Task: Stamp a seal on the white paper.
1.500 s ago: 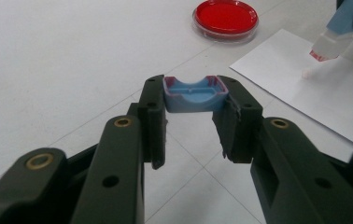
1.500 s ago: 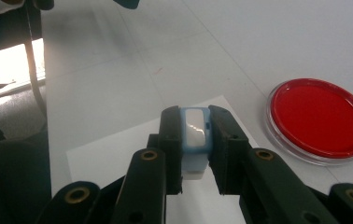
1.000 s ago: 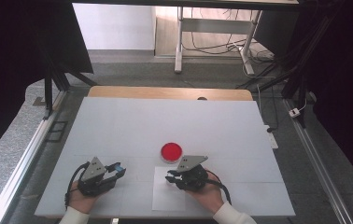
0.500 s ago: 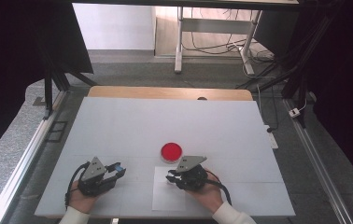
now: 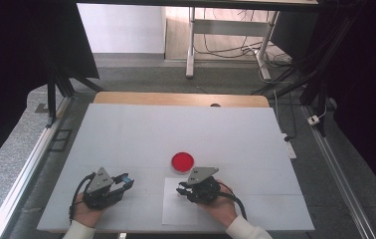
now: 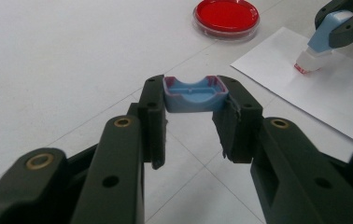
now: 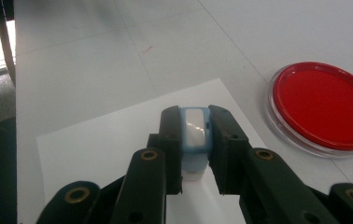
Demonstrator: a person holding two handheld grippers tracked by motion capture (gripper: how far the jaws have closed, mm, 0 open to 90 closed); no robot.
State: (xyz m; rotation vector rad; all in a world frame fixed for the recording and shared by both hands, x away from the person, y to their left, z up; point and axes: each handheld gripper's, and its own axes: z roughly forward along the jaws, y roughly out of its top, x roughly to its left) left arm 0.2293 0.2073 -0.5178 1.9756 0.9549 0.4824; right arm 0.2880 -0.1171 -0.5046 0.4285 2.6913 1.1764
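glossy red-filled clear plastic dish (image 7: 323,111), matt white paper sheet (image 7: 100,140), smooth blue plastic stamp (image 7: 194,135).

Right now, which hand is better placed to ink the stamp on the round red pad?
Right, probably. The right claw is shut on the light blue plastic stamp, over the white paper sheet beside the round red ink pad. The left claw grips only the small blue cap.

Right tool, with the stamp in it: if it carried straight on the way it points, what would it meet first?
The right tool points down at the white paper sheet, so the blue stamp would likely meet that first; the red ink dish lies off to one side.
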